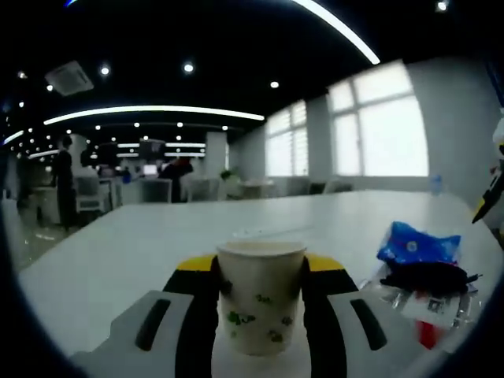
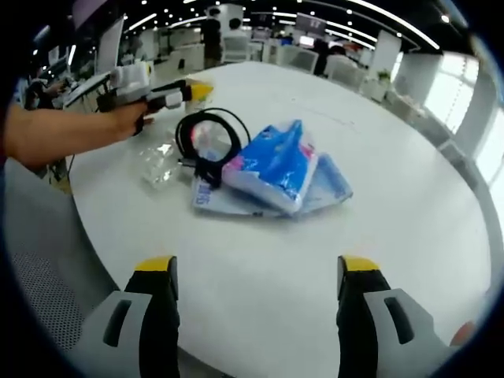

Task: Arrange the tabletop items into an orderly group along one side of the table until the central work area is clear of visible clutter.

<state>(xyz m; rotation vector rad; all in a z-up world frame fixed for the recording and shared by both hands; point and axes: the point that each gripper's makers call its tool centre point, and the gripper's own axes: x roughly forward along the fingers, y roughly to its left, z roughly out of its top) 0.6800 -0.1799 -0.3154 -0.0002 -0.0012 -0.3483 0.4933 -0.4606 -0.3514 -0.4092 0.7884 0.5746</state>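
Left hand-held gripper [image 1: 260,272] is clamping a paper cup [image 1: 261,295] between its jaws: a white cup with a green leaf print, upright, open mouth up. Its base seems to be on or just above the white table [image 1: 142,244]; cannot tell which. In the right gripper view the same left hand-held gripper [image 2: 177,94] is showing at the far left edge of the table, held by the person's hand [image 2: 126,120]; the cup itself is too small to make out there.

Right hand-held gripper [image 2: 256,272] is hovering with jaws wide apart over bare table [image 2: 394,205], holding nothing, pointing toward the cluster.

The cluster is sitting left of middle in the right gripper view:
- blue-and-white tissue pack [image 2: 276,167], lying tilted on a flat blue-and-white packet [image 2: 331,185]
- coiled black cable [image 2: 206,142], touching the pack's left side
- clear plastic wrapper [image 2: 157,161], just beside the cable, toward the person's hand

In the left gripper view the same pile is lying to the right: tissue pack [image 1: 417,244] with the black cable [image 1: 427,276] in front of it.

Judgement: the step in hand is carrying the cup to the grouping side. The task looks early, since the cluster is loose and overlapping.

Next move calls for setting the cup down upright near the pile and opening the jaws without tipping it. The right hand-held gripper is well placed to take the tissue pack; the cable touching it may drag along.
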